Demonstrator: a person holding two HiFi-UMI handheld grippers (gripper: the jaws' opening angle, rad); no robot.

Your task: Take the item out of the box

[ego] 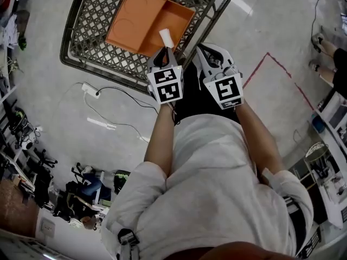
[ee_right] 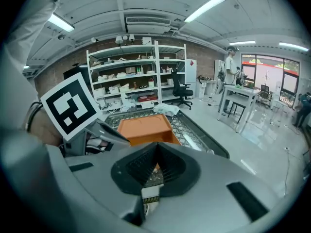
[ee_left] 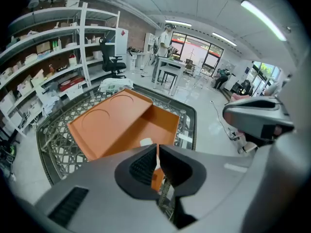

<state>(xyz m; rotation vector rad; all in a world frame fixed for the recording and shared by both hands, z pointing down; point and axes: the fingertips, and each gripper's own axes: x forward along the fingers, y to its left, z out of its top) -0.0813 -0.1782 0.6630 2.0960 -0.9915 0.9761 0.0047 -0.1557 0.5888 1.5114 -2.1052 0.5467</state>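
Standing at the near right edge of a metal lattice table (ego: 87,31), with an open orange box (ego: 135,20) set on the mesh toward that same edge. Holding the left gripper (ego: 164,49) pressed together on nothing, tips just short of the box's near rim. Holding the right gripper (ego: 199,49) likewise closed and empty, just beside the left and off to the right of the box's corner. Resting in the box's deeper compartment, close to its near edge: a small white item (ego: 165,36), just beyond the left gripper's tips and almost straight ahead along its jaws. Seems to run lengthwise away from the person, roughly in line with the left gripper, though too small to be sure. Judged nearer to the left gripper than to the right, so probably a job for the left. Calls for spreading the jaws first, then a short reach forward and down over the rim to straddle the narrow side. Not yet lifted out.
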